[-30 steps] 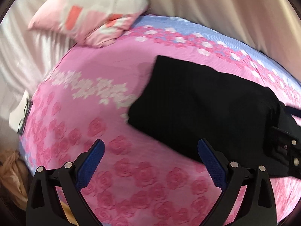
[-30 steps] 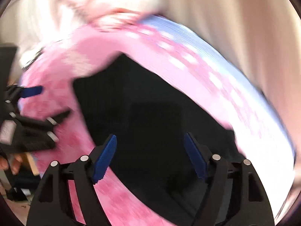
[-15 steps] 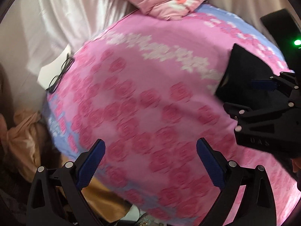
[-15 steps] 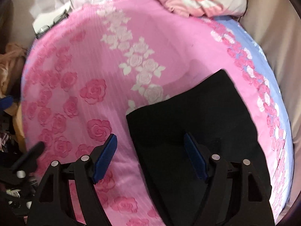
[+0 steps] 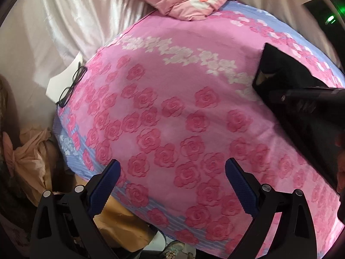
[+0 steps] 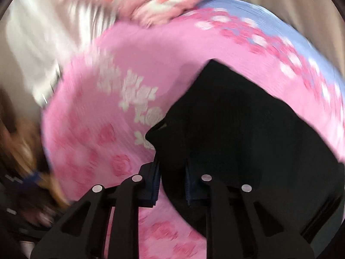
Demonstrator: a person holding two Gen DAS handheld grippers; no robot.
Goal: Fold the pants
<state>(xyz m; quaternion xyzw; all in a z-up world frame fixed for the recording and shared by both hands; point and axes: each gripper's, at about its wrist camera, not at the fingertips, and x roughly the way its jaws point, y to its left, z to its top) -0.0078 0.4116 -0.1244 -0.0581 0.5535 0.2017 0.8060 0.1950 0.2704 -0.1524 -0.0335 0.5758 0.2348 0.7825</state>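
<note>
Right wrist view: right gripper [image 6: 171, 180] has just been closing, pinching the folded black fabric pants [image 6: 248, 129] at 6 o'clock; left gripper [image 5: 172, 185] gapes wide, empty, over the pink rose-patterned bedspread [image 5: 172, 112].

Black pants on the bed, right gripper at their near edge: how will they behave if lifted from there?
Likely floppy: the black pants lie flat in folded layers. The right gripper pinches one edge, so the rest probably sags and unfolds. Probably light; slip looks unlikely.

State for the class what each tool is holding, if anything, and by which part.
The right tool, its jaws just closed, pinches the black pants at their near left edge. The left tool stands open over the pink bedspread, holding nothing.
</note>
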